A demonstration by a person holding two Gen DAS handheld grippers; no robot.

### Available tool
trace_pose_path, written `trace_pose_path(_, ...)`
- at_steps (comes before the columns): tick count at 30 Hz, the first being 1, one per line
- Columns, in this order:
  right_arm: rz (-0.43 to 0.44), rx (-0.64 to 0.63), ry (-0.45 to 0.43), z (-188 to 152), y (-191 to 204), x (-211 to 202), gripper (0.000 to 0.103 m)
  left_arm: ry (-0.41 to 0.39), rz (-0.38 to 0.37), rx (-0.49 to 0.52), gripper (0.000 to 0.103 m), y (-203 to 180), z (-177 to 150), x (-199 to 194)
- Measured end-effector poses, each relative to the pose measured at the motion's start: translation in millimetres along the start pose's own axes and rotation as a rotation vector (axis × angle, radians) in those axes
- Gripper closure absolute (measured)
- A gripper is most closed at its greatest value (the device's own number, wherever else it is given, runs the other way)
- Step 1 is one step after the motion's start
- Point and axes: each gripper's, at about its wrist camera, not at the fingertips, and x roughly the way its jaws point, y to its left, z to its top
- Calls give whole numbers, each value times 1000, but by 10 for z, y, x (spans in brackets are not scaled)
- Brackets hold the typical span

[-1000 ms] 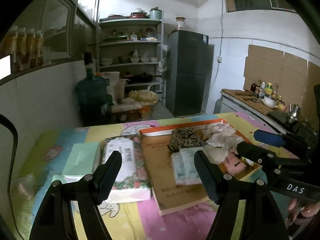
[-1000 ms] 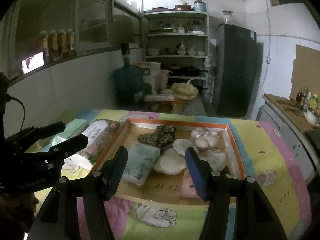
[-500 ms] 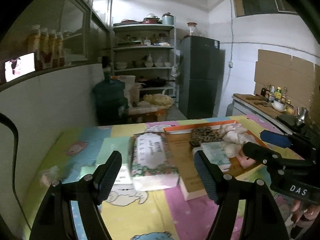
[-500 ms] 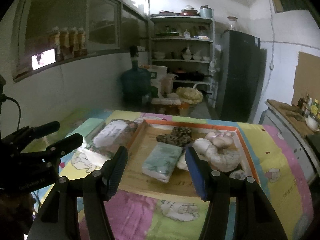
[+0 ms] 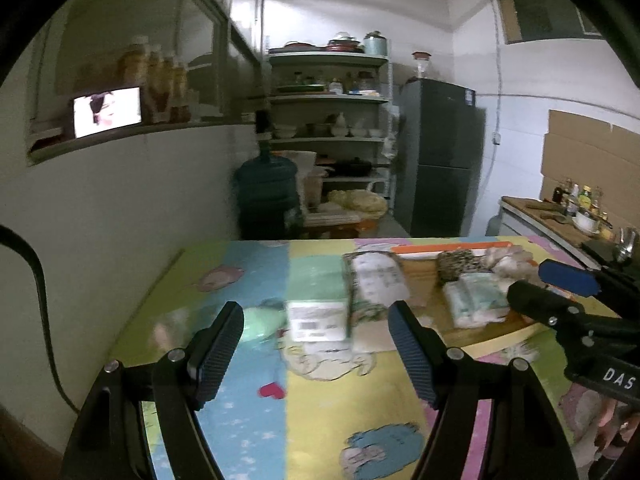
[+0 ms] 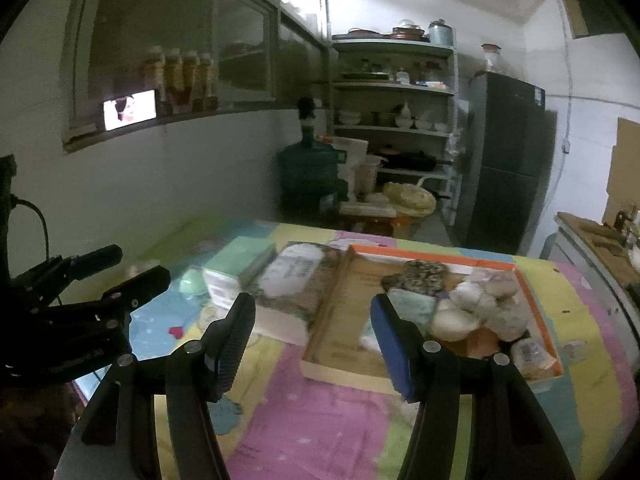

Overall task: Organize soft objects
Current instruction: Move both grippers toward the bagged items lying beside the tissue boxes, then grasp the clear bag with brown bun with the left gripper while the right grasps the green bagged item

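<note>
A: Table cover [image 6: 320, 432] was pastel patchwork: pink, yellow, blue, green, with cartoon animals and a red heart [image 5: 272, 391].

B: Tray [image 6: 538, 312] had an orange rim and a brown cardboard floor. Inside it, a leopard-spotted pouch [image 6: 418, 276], a pale green packet [image 6: 412, 306] and cream-white lumps [image 6: 480, 304].

A: Beside it, a floral tissue pack [image 6: 296, 276] with a white label, and a mint-green box [image 6: 240, 258].

B: Water jug [image 5: 266, 196] was dark teal.

Left gripper [image 5: 316, 344] jaws apart and empty above patchwork tablecloth [image 5: 320, 420], mint box [image 5: 318, 304] and floral tissue pack [image 5: 376, 280] ahead, cardboard tray [image 5: 480, 328] of soft items to the right, right gripper [image 5: 556, 284] at right edge.
</note>
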Motion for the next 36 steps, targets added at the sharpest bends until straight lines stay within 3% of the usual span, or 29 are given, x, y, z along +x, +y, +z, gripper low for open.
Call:
trace_pose_path(21,85,-3,28,-103,910,344,41,8,117,-127,29,1162,-271,44)
trace_pose_path(36,222,-39,99,-25,1405,1017,41,115,119,-192,29,1855,-458,554)
